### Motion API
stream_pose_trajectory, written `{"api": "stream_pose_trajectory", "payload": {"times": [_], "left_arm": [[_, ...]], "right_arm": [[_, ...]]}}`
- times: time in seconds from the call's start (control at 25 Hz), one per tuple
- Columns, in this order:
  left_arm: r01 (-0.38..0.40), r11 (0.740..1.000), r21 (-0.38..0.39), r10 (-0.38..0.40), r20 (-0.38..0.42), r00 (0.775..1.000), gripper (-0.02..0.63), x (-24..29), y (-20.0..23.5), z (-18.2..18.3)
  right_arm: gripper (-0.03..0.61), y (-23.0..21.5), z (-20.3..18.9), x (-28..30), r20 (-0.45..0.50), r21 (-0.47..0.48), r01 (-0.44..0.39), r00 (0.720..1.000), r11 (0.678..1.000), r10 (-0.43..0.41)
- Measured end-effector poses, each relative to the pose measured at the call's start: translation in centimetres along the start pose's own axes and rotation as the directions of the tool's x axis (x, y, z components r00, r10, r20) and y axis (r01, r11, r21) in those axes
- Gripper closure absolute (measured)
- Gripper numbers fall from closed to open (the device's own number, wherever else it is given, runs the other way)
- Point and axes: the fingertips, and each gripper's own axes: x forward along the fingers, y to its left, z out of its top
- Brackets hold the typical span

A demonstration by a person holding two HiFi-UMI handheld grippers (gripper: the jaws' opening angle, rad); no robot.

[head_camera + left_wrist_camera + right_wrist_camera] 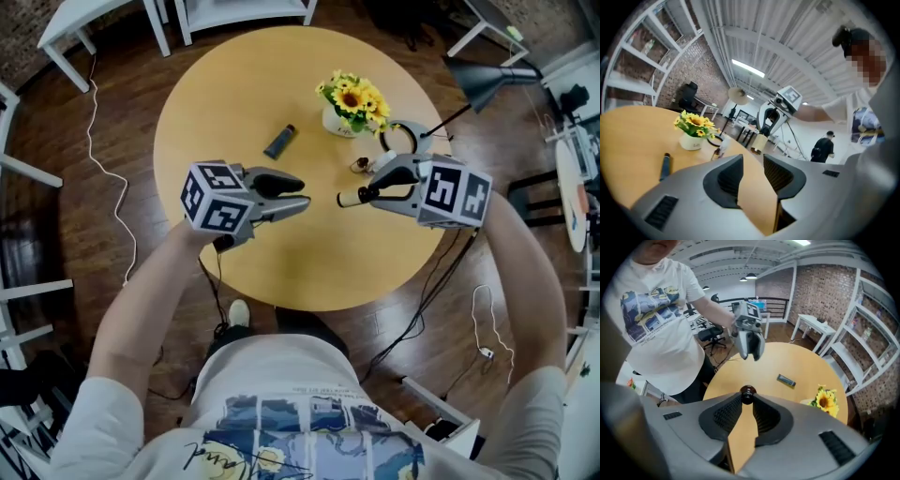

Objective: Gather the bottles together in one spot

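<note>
My right gripper (pixel 367 194) is shut on a small cream bottle (pixel 350 199) and holds it level above the round wooden table (pixel 234 94); in the right gripper view its dark cap (pixel 748 391) pokes out between the fingertips. My left gripper (pixel 302 192) hovers opposite it over the table's near part, jaws apart with nothing between them (pixel 752 159). A dark blue bottle (pixel 279 142) lies on its side farther back on the table. Another small bottle (pixel 360 166) stands near the flower vase.
A white vase of sunflowers (pixel 352 103) stands at the back right of the table, with a black ring-shaped object (pixel 403 138) beside it. A black lamp (pixel 478 80) leans in from the right. Cables run across the floor, and white shelves stand around.
</note>
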Motion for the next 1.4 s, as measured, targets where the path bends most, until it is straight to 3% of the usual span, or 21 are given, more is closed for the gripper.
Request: {"api": "stream_pose_trajectory", "payload": {"times": [0.12, 0.28, 0.4, 0.68, 0.92, 1.16, 1.4], "left_arm": [[-0.175, 0.978, 0.116, 0.184, -0.07, 0.98, 0.472, -1.1, 0.5, -2.0], [-0.283, 0.934, 0.216, 0.308, -0.092, 0.947, 0.472, -1.9, -0.6, -4.2], [-0.294, 0.934, 0.205, 0.319, -0.101, 0.943, 0.472, -2.2, -2.1, -5.9], [-0.329, 0.932, 0.15, 0.348, -0.128, 0.929, 0.472, -4.1, -4.0, -9.6], [-0.358, 0.925, 0.125, 0.372, -0.115, 0.921, 0.472, -5.7, -4.3, -10.5], [-0.361, 0.925, 0.119, 0.374, -0.121, 0.919, 0.472, -6.0, -4.4, -11.4], [-0.357, 0.926, 0.121, 0.373, -0.154, 0.915, 0.472, -6.0, -4.2, -12.4]], "right_arm": [[0.485, -3.2, -2.4, 1.0, -0.062, 0.125, 0.055, 0.997, 0.991, -0.047], [0.485, -7.0, -4.7, 3.2, -0.123, 0.281, 0.112, 0.989, 0.953, -0.08], [0.486, -9.1, -6.3, 5.1, -0.162, 0.37, 0.136, 0.983, 0.919, -0.081], [0.486, -11.5, -9.9, 9.4, -0.296, 0.476, 0.187, 0.954, 0.86, -0.044], [0.486, -13.2, -11.4, 11.9, -0.368, 0.599, 0.239, 0.93, 0.764, -0.002], [0.486, -14.2, -13.0, 13.7, -0.412, 0.659, 0.287, 0.911, 0.695, 0.015], [0.485, -14.4, -13.6, 14.9, -0.437, 0.665, 0.301, 0.899, 0.683, 0.029]]}}
